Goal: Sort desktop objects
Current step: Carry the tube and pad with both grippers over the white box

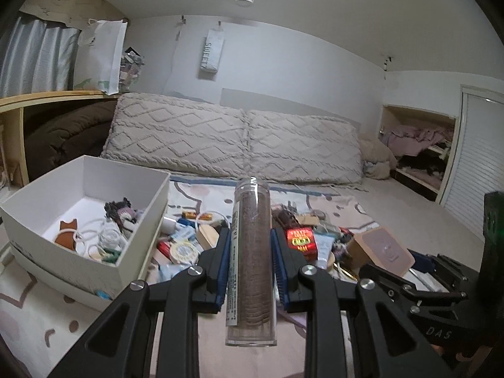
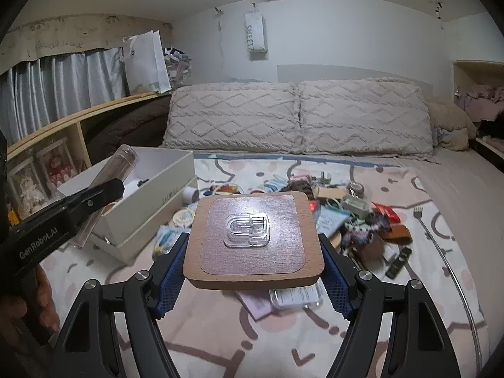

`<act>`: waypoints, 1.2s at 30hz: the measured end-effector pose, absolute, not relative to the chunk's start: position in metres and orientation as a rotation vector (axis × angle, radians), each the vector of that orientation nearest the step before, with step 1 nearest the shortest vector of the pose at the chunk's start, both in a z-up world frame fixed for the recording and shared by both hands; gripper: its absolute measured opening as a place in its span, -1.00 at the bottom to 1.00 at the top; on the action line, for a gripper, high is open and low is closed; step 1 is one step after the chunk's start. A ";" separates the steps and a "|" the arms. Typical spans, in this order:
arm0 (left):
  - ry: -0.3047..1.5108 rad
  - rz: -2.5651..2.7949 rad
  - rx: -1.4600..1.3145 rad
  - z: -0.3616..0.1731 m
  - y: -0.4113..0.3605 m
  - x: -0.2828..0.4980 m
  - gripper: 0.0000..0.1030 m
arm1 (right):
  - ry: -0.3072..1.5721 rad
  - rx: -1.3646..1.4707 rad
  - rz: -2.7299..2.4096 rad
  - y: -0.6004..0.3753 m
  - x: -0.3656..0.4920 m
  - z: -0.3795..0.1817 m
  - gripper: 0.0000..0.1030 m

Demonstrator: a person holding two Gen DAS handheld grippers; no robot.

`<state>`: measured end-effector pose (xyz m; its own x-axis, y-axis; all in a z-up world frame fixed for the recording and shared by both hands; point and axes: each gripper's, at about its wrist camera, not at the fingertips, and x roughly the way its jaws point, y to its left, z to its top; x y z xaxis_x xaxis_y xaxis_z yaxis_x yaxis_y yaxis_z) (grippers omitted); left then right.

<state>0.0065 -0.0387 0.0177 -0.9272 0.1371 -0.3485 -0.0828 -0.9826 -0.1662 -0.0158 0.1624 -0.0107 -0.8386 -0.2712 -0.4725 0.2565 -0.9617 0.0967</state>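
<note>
Pinching a clear tube (image 1: 252, 261) of brown discs in the left gripper (image 1: 250, 267), clamping a wooden block (image 2: 253, 242) in the right gripper (image 2: 253, 267), beside the white box (image 1: 138, 239)

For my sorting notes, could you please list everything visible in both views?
clear tube: 1, brown contents, in left gripper
wooden block: 1, tan, clear hook on top, in right gripper
white box: 1, open, left on bed, small items inside
clutter pile: many, mixed colours, mid-bed
fork: 1, metal, right of pile
pillows: 2, beige, at headboard
paper bag: 1, white, on shelf
left gripper: 1, black, blue pads
right gripper: 1, black, blue pads
</note>
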 end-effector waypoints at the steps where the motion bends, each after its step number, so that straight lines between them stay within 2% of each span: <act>1: -0.224 2.979 -0.544 0.021 -0.041 0.006 -0.51 | -0.047 0.714 -2.771 0.162 -0.018 -0.008 0.49; 23: -0.369 3.037 -0.406 0.090 -0.077 -0.054 -0.51 | -0.031 0.650 -2.746 0.141 -0.080 0.042 0.49; 36: -0.443 3.117 -0.469 0.082 -0.139 -0.086 -0.51 | -0.047 0.683 -2.696 0.121 -0.108 0.047 0.49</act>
